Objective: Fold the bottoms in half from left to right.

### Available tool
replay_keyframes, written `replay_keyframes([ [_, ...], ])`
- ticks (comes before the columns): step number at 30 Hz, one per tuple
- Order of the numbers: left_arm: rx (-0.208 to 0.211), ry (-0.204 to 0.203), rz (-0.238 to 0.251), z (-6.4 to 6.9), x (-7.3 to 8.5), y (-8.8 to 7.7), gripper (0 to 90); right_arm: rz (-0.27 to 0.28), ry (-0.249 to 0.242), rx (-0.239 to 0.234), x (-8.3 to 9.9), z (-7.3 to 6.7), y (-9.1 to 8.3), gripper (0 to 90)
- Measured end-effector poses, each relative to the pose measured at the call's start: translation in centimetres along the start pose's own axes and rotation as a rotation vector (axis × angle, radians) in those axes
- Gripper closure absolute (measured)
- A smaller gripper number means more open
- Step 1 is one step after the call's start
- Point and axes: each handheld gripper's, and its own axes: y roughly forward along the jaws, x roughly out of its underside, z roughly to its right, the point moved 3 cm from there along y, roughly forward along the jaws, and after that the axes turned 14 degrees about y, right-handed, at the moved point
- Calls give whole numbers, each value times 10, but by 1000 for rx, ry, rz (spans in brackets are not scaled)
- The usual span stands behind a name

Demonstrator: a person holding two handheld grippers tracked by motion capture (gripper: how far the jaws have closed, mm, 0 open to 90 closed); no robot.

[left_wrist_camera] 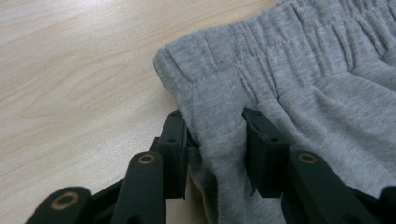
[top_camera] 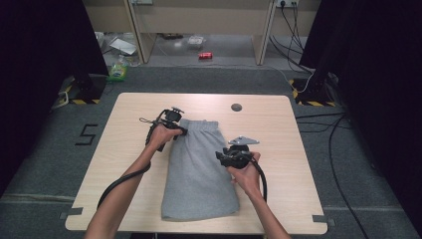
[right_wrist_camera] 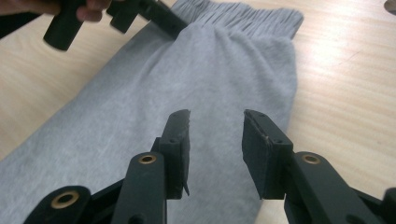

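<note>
Meanwhile, left gripper (left_wrist_camera: 212,140) fingers clamped on grey shorts (top_camera: 199,169), right gripper (right_wrist_camera: 215,144) fingers apart, empty, above them.

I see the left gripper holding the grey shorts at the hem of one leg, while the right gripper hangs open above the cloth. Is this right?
Not quite. The left gripper holds the grey shorts at the elastic waistband, not at a leg hem; the left gripper view shows it. The right gripper does hang open above the cloth.

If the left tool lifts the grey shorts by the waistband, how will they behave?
The grey shorts will probably hang limp, since the fabric already bunches between the pads of the left tool. They look light, being thin and flat on the table. They are unlikely to slip: the gathered waistband gives a thick fold to grip.
</note>
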Motion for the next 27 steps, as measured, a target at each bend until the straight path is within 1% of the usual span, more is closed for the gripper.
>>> replay_keyframes([
  [3, 0, 0, 2, 0, 0, 0, 621, 8, 10, 10, -9, 8, 5, 608],
  [10, 1, 0, 2, 0, 0, 0, 621, 8, 20, 29, -18, 16, 12, 603],
  [11, 1, 0, 2, 0, 0, 0, 621, 6, 15, 32, -19, 17, 13, 602],
  [14, 0, 0, 3, 0, 0, 0, 621, 6, 33, 40, -25, 23, 20, 592],
  [16, 0, 0, 3, 0, 0, 0, 621, 5, 34, 43, -27, 24, 22, 589],
  [18, -1, 0, 1, 0, 0, 0, 621, 1, 34, 49, -32, 26, 27, 581],
  [22, 0, 0, 0, 0, 0, 0, 621, -7, 29, 58, -36, 26, 33, 575],
  [27, 3, 0, -4, 0, 0, 0, 621, -20, 40, 67, -42, 29, 41, 568],
])
